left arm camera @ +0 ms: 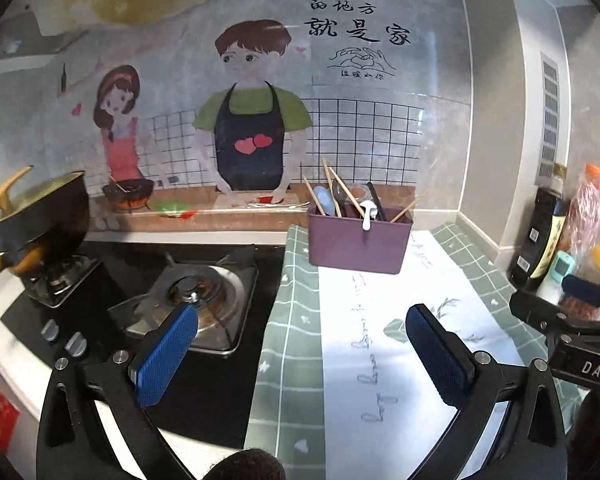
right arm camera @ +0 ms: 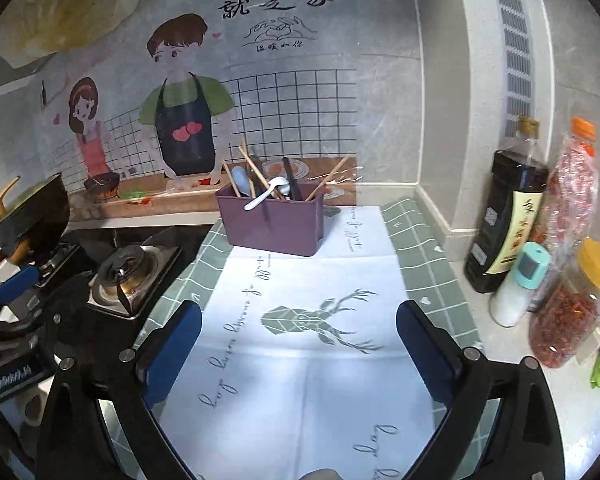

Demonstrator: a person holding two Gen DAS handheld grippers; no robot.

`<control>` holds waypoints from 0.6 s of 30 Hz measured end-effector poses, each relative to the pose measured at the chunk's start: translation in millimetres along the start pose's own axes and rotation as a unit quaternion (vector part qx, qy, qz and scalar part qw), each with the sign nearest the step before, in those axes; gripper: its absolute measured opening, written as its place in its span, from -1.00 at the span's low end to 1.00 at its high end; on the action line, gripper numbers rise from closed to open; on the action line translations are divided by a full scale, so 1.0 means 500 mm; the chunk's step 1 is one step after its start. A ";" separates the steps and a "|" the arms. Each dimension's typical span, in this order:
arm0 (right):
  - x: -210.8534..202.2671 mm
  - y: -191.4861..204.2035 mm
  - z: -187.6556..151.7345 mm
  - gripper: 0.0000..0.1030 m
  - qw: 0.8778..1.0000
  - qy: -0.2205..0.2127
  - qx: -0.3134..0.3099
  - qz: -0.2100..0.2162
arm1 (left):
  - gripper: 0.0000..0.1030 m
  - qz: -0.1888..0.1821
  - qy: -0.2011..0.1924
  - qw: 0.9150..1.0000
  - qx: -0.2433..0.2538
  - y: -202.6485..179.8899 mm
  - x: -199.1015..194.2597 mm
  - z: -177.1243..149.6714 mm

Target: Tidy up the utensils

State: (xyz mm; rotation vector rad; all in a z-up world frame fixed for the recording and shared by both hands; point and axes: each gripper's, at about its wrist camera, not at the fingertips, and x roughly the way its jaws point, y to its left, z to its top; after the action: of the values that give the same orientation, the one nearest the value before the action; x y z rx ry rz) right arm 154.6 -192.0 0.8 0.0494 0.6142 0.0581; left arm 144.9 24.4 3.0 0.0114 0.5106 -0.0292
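Partly hidden inside the purple bin (left arm camera: 358,242), the utensils show only their upper ends: wooden chopsticks (left arm camera: 342,192), a white spoon (left arm camera: 367,216) hooked over the front rim, a pale blue spoon (left arm camera: 325,200) and a dark handle (left arm camera: 376,200); what else lies lower in the bin cannot be made out. The bin stands at the far end of the bench, on the green-checked cloth (left arm camera: 296,320), close to the wall and just right of the gas stove (left arm camera: 196,296). A black pot (left arm camera: 40,216) on the far burner is cut off by the left frame edge.

Left gripper (left arm camera: 300,356): fingers spread wide, holding nothing, hovering over the cloth's left edge beside the stove. Right gripper (right arm camera: 300,352): fingers likewise wide apart, holding nothing, above the deer print on the white centre panel (right arm camera: 312,320). Between both grippers and the bin the cloth lies bare.

At the right edge of the bench, a dark sauce bottle (right arm camera: 504,220), a white bottle with a teal cap (right arm camera: 518,284) and jars of red contents (right arm camera: 564,312) crowd the wall corner; their labels are too small to read. Legible writing: the wall sticker's "有你在的地方就是家", and "DAS" on the right gripper's body in the left wrist view. The cloth's cursive script is not readable.
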 end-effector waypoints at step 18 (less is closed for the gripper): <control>-0.070 -0.016 -0.018 0.90 0.999 -0.020 -0.026 0.003 | 1.00 0.006 0.003 1.000 -0.010 -0.028 -0.070 -0.024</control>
State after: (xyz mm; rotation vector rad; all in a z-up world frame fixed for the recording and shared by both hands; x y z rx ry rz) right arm 121.2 -201.9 13.2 0.0015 0.5732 0.0786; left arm 108.0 11.3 9.5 -0.0051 0.5170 -0.0128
